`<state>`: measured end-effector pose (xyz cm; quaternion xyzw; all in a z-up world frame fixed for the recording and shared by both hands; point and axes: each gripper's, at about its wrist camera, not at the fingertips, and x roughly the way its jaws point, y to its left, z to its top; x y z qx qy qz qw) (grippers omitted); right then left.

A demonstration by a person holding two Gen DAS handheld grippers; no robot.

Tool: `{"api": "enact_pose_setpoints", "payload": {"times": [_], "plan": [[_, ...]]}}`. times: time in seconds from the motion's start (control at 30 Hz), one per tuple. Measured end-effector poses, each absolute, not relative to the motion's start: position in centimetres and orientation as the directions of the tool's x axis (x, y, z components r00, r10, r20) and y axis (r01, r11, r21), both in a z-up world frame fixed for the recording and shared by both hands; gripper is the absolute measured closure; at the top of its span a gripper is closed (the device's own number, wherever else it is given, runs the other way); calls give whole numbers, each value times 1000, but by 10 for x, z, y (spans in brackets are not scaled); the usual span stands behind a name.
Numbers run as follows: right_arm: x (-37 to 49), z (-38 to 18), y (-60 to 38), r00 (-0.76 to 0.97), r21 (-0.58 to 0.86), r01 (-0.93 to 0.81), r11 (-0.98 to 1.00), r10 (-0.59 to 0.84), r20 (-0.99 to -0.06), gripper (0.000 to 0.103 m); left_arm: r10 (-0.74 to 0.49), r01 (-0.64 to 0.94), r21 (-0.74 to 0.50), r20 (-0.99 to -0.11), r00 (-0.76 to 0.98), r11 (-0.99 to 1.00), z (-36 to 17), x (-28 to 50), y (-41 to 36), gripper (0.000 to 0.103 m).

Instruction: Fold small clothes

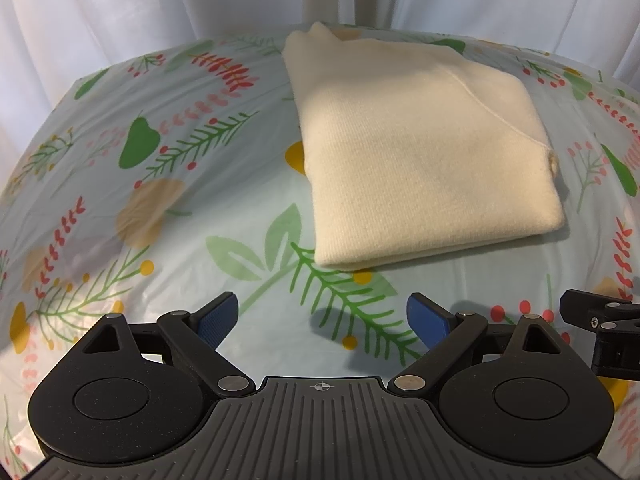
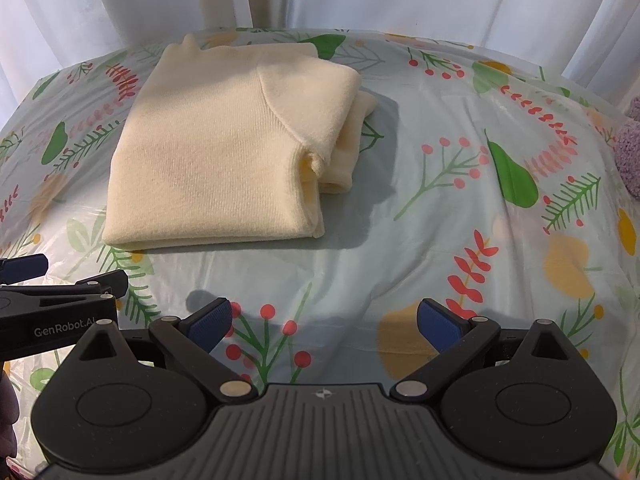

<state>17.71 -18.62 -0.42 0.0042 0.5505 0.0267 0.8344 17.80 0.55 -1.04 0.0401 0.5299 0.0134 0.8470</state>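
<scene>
Both grippers spread wide, holding nothing: left gripper, right gripper. "GenRobot.AI" printed on the left one. Folded cream knit sweater ahead on the floral plastic tablecloth, long axis running away from the cameras, sleeve folds right.

- Both views are bright and evenly lit, pretty soft light overall.
- The folded cream sweater drops a soft shadow to its right on the floral tablecloth.
- Heavy fisheye bend, dark vignette in the corners.
- White curtain looks a bit blown out.
</scene>
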Motion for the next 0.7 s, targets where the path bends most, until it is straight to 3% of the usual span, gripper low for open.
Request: {"api": "enact_pose_setpoints", "payload": {"times": [0.7], "plan": [[181,-5,-196,397,35,-37,999,46,-917,4,63,27,83,-898,435,996,-12,181,-1,8]]}}
